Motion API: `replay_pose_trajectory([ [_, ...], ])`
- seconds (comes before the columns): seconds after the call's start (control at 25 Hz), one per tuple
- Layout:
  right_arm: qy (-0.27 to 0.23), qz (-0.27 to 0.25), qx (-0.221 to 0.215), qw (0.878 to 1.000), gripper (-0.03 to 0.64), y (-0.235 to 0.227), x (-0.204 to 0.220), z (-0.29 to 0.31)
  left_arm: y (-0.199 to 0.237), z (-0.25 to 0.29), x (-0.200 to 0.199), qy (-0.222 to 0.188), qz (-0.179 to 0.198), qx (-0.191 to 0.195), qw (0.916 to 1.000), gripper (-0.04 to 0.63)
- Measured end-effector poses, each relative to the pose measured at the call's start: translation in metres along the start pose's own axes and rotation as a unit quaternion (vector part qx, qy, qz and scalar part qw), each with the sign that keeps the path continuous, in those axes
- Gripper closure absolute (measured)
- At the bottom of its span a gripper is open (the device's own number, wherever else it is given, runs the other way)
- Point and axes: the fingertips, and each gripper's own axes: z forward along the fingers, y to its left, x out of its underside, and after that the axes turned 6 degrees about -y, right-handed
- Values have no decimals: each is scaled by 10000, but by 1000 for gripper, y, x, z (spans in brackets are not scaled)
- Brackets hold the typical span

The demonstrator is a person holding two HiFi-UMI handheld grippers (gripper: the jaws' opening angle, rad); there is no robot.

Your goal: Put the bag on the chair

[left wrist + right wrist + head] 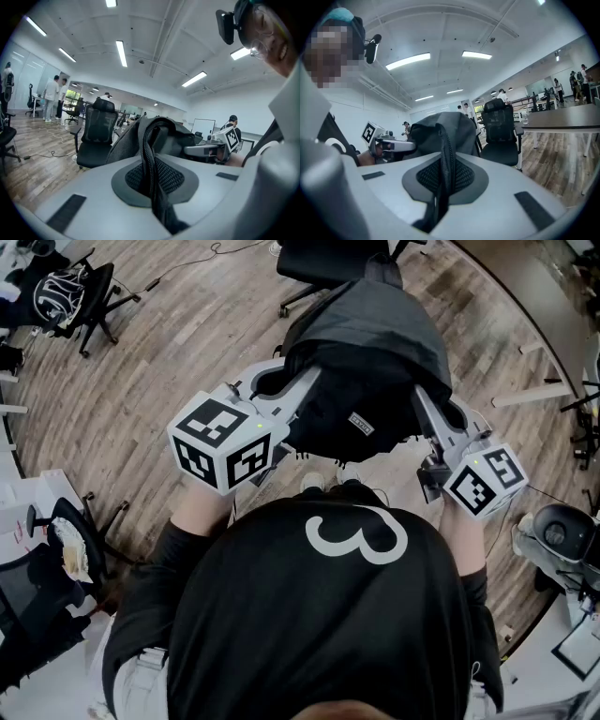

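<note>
A black bag hangs in the air in front of the person, held up from both sides. My left gripper is shut on the bag's left edge, and in the left gripper view a zipped fold of the bag is pinched between the jaws. My right gripper is shut on the bag's right edge, where the right gripper view shows a fold of fabric clamped between the pads. A black office chair stands just beyond the bag, partly hidden by it. The same chair shows upright behind the bag in both gripper views.
Another black chair stands at the far left and one more near the person's left side. White table legs and a dark desk are on the right. A cable lies on the wooden floor. People stand in the background.
</note>
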Motion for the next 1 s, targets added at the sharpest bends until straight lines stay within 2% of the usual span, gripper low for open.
replay_pose_trajectory([
  [0.52,82,-139,-53,9999,588,6,1,5,4,-9,4,-71,-90,9,9999,575],
  [1.0,106,-146,-84,9998,588,31,-13,6,0,-33,-13,-115,157,66,9998,574],
])
